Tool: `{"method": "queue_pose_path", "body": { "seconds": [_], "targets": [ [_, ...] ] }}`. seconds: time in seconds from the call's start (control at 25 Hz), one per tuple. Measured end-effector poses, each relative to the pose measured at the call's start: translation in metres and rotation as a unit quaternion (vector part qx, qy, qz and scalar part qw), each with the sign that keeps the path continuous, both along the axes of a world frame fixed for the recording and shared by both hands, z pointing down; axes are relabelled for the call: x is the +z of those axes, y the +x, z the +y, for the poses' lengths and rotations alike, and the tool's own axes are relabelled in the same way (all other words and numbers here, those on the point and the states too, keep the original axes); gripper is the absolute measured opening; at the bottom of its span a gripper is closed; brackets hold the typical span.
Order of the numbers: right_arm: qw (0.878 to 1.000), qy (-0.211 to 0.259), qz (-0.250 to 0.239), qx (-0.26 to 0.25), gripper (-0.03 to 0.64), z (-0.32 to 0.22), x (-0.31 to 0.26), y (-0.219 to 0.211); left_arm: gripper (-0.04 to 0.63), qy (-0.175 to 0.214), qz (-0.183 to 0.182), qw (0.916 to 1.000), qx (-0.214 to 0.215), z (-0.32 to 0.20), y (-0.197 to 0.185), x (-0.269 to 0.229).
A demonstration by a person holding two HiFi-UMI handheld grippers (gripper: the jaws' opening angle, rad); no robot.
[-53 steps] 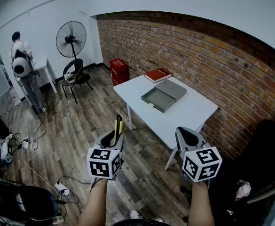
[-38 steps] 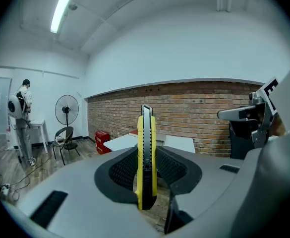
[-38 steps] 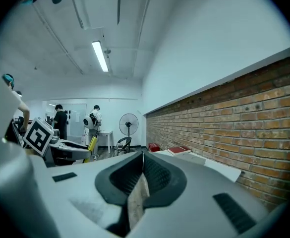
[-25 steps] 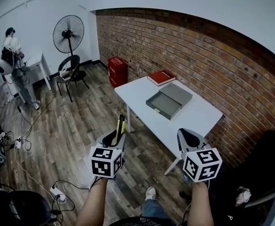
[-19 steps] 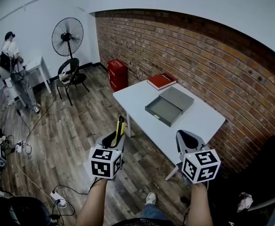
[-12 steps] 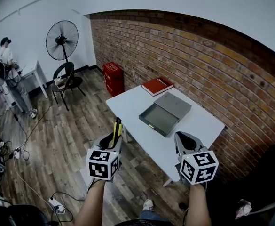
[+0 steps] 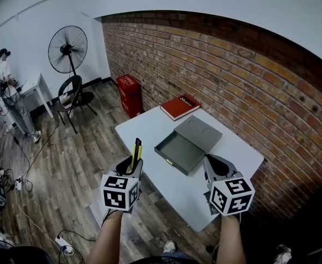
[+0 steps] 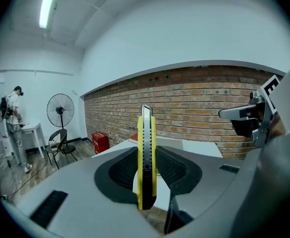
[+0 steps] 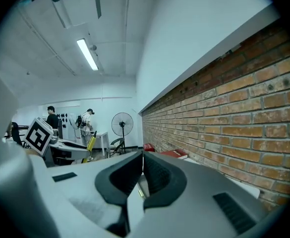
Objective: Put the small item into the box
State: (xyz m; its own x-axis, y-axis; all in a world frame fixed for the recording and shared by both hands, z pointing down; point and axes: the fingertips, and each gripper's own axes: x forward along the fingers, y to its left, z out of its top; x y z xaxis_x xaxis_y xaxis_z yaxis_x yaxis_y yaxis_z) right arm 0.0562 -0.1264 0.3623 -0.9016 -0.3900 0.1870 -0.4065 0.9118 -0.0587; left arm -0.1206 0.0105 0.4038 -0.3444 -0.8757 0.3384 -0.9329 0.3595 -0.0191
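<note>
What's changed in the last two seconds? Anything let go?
The person walked up to the white table; the open grey box now lies close ahead. Nothing taken or let go: left tongs still clamp the yellow knife, right tongs stay shut and empty. Box and red book unmoved on the table.

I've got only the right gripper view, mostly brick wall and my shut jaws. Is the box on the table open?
Observer: Yes, the grey box sits open on the white table, its lid beside it.
Operator: What's in the left gripper?
Observer: The left gripper is shut on a yellow utility knife, standing upright.
Operator: Where's the box from my right gripper?
Observer: In the head view, just left of the right gripper and ahead.
</note>
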Motion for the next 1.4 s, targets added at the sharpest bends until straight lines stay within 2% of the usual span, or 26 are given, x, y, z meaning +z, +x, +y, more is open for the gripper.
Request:
{"method": "queue_pose_path", "body": {
  "seconds": [0.76,1.08,1.4],
  "targets": [
    [1.0,0.004,-0.003,0.011,0.021,-0.092,0.005,-0.022,0.13,0.002,-0.005,0.9998,0.019,-0.103,-0.025,0.003],
    [0.999,0.006,0.001,0.043,0.021,-0.118,0.014,-0.031,0.13,0.005,-0.004,0.9984,0.056,-0.144,-0.041,0.009],
    [0.993,0.003,0.008,0.12,0.021,-0.151,0.013,-0.048,0.13,0.003,0.002,0.9916,0.129,-0.203,-0.074,0.011]
  ]
}}
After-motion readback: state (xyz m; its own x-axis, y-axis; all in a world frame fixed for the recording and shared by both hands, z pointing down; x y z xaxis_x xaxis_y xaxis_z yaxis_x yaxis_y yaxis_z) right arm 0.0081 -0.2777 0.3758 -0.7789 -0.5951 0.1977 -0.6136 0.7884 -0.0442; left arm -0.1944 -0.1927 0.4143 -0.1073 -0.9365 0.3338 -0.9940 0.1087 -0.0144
